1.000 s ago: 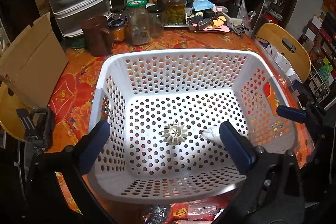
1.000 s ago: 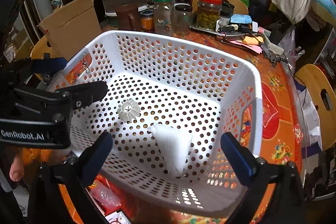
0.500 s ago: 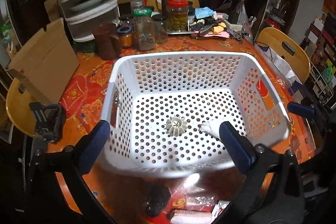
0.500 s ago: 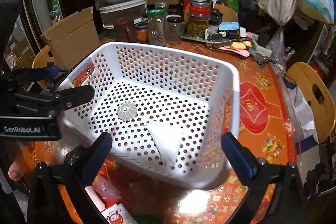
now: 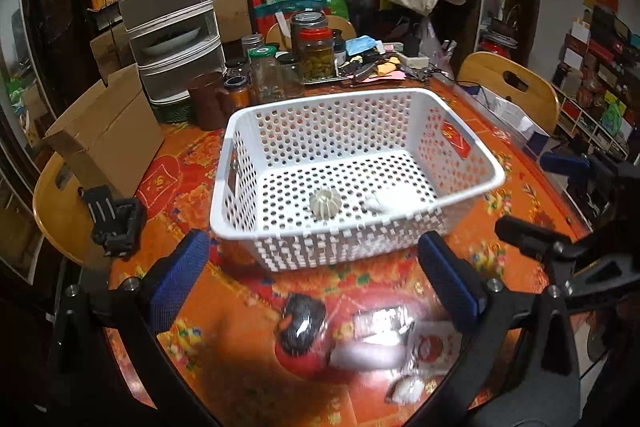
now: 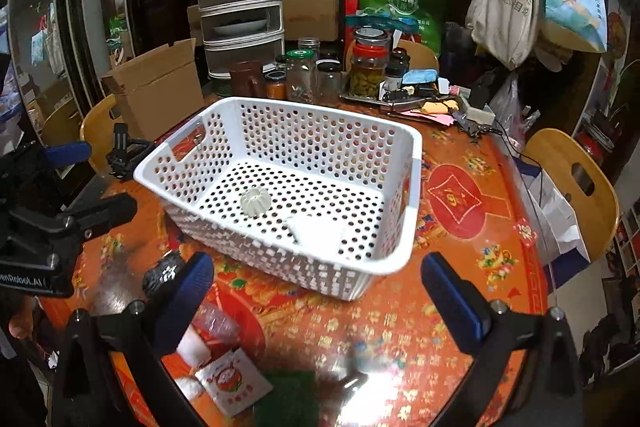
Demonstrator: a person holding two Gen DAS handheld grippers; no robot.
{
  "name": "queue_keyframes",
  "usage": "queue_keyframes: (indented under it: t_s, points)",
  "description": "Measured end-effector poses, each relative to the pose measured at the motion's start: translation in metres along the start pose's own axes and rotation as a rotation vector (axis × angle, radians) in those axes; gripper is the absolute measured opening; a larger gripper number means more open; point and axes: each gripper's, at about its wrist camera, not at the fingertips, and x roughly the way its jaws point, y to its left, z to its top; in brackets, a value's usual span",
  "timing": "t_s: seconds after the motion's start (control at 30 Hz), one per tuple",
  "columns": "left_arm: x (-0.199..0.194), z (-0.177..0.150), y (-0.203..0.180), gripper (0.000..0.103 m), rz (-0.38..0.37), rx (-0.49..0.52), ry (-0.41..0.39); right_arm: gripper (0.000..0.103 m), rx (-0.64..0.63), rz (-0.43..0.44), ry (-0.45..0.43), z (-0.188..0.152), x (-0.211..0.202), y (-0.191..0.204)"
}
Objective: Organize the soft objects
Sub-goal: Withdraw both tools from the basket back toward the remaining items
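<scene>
Table (image 5: pixel 520 195): blurred packets (image 5: pixel 380 343) before basket (image 5: pixel 248 131); contents indistinct.

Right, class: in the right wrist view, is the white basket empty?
No: the white basket holds a small ribbed white piece and a white soft object.

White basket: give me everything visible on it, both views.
The white basket is a rectangular plastic bin with hole-perforated walls and floor, a rolled rim and a handle cut-out in an end wall. It sits upright on the orange patterned tablecloth, open side up. Inside lie a small ribbed off-white piece and a folded white cloth, slightly apart. Neither gripper touches it; its near edge is motion-blurred.
</scene>
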Motion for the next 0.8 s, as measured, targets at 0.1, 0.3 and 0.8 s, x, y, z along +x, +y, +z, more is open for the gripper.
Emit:
queue_keyframes:
  t_s: [0.1,0.3,0.8]
  points:
    - [-0.014,-0.023,0.000,0.103,-0.001,-0.002,-0.019,0.103,-0.023,-0.008,-0.014,-0.016,-0.010,0.008]
    - [-0.033,-0.079,0.012,0.103,-0.023,-0.083,-0.035,0.103,-0.025,0.000,-0.010,-0.066,-0.021,0.016]
    - [-0.004,-0.188,-0.046,0.100,-0.117,-0.042,0.071,0.097,0.118,0.089,0.039,-0.171,-0.009,0.004]
